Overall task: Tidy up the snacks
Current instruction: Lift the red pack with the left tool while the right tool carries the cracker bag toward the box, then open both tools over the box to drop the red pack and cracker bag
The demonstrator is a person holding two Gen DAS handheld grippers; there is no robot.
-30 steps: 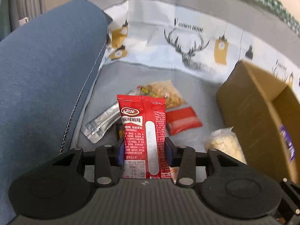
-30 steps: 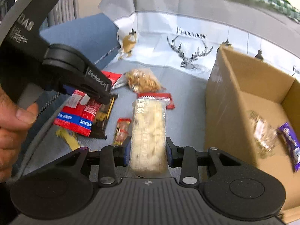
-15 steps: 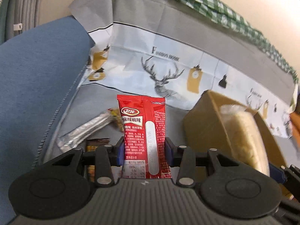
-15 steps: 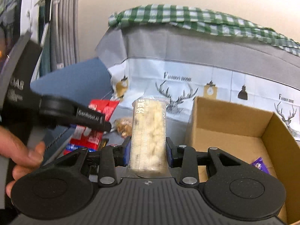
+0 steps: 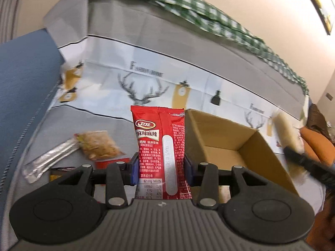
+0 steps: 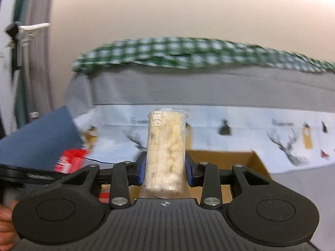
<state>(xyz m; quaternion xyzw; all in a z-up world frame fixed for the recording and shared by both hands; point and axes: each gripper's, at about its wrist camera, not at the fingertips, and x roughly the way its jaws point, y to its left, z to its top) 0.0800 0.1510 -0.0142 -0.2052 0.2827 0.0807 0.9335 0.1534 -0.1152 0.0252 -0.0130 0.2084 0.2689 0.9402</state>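
Left gripper (image 5: 160, 168) clamps the red spicy-strip packet (image 5: 160, 152); right gripper (image 6: 165, 172) grips the clear puffed-rice bar (image 6: 166, 146), cardboard box (image 6: 219, 159) just beyond.

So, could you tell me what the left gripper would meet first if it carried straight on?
Probably the near left wall of the cardboard box or the grey sofa seat beside it; depth is unclear.

red packet (image 5: 160, 150) "麻辣麻辣", "每100g NRV%", clear packet (image 6: 166, 146) "沙琪"
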